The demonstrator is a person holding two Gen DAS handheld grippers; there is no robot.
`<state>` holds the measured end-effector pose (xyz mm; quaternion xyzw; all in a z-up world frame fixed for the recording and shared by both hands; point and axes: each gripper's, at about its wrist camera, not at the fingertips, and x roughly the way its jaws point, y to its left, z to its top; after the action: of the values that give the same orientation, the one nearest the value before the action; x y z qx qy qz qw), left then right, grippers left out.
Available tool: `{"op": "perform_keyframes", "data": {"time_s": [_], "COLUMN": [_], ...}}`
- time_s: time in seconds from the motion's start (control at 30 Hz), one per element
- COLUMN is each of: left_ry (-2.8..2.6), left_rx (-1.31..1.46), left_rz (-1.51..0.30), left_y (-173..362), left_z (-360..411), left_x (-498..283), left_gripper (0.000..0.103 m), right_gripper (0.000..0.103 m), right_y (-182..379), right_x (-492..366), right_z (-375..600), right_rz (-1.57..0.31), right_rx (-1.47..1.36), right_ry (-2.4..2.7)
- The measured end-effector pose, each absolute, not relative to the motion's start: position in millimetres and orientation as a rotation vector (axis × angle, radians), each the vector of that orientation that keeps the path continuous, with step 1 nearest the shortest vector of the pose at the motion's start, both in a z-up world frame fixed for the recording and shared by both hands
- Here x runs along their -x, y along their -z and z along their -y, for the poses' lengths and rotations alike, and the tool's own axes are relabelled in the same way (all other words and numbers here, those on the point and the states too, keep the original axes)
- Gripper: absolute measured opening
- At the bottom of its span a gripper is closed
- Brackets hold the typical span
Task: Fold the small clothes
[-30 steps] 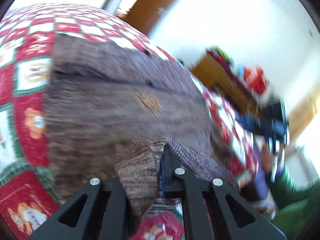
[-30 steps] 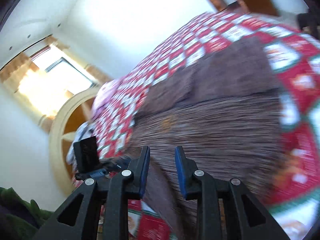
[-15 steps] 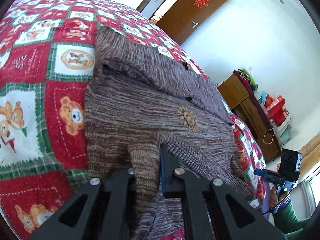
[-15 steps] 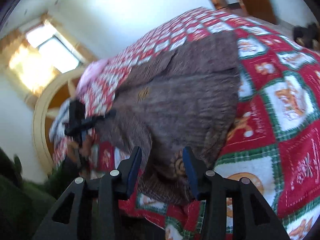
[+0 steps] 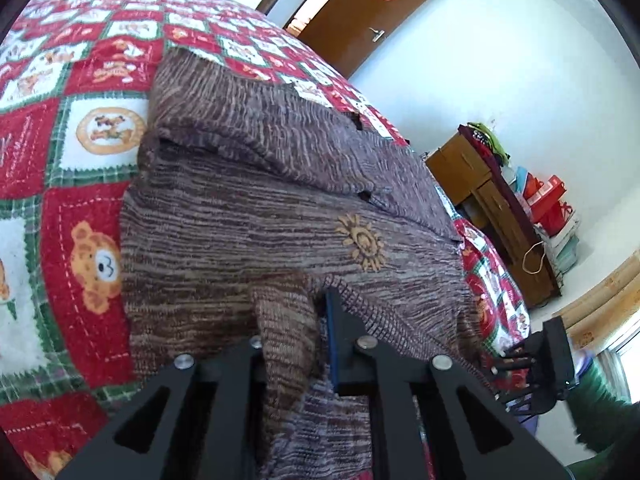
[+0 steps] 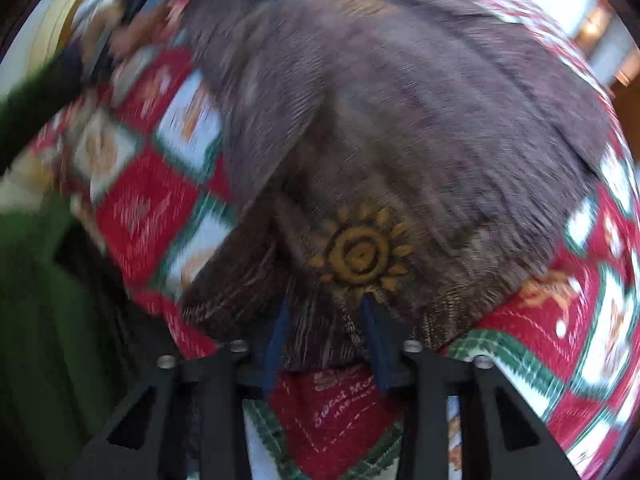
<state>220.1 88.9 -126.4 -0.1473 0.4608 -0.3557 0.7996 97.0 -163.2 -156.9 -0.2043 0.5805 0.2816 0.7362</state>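
A patchwork quilt (image 5: pixel 80 128) covers the bed, and the brown knit sweater (image 5: pixel 260 216) lies spread on it. The left gripper (image 5: pixel 298 332), easing open, pinches a hem fold, probably to lift it over. Only the right wrist view shows the right gripper (image 6: pixel 324 336) closing on the hem under the sun motif (image 6: pixel 360 254).

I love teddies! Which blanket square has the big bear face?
The red square beside the brown sweater, at its left edge; the white square above it shows a round badge instead.
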Motion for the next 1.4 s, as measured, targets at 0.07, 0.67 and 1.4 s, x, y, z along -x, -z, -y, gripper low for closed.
{"op": "perform_keyframes", "data": {"time_s": [0.07,0.67,1.4], "left_ry": [0.759,0.594,0.704], "left_rx": [0.325,0.505,0.334], "left_rz": [-0.969,-0.921,-0.948], "left_y": [123.9,136.0,120.5], "left_z": [-92.3,-134.8,-116.9], "left_x": [-217.1,-226.8,-238.2], "left_gripper": [0.006,0.006,0.027], "right_gripper": [0.002,0.005,0.042], "right_y": [160.1,131.5,127.7], "right_x": [-93.3,-165.8,-218.1], "right_z": [158.6,317.1,262.9], "right_rz": [-1.326,-1.039,-0.951], "right_rx": [0.516,-0.426,-0.101], "right_ry": [-0.664,-0.213,-0.137]}}
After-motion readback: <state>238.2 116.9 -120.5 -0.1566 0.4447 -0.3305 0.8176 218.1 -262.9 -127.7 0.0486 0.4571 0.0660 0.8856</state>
